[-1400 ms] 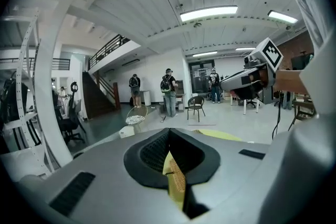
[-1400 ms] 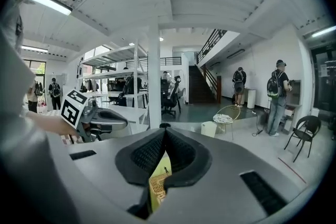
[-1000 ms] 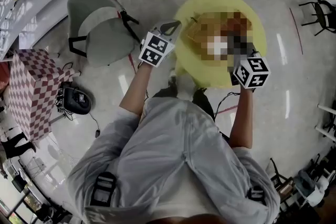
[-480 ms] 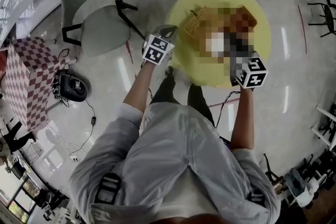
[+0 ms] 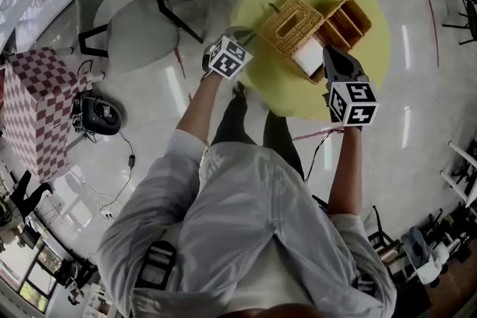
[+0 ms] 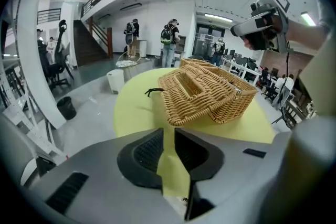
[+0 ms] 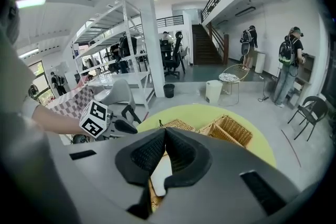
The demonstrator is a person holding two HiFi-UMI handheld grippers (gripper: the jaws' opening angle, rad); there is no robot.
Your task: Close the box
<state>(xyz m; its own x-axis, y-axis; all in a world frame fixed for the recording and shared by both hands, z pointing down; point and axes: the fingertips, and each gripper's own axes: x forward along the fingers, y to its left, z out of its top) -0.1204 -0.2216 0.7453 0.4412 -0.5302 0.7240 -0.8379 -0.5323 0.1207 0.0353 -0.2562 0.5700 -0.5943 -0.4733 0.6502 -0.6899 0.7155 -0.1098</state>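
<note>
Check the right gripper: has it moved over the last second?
No. The right gripper holds place: its marker cube overlaps the yellow table at its near rim, as before.

Part of the woven wicker box [image 7: 233, 131] hidden behind grey right claw [image 7: 165, 129], white item [image 5: 304, 58] inside unidentifiable, near edge of round yellow desk [image 6: 136, 107] hidden behind left claw [image 6: 169, 131].

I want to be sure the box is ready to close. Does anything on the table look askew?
Yes. The wicker lid lies crooked and tilted on the wicker box. It is shifted to one side, so part of the box is uncovered and something white shows at the gap.
</note>
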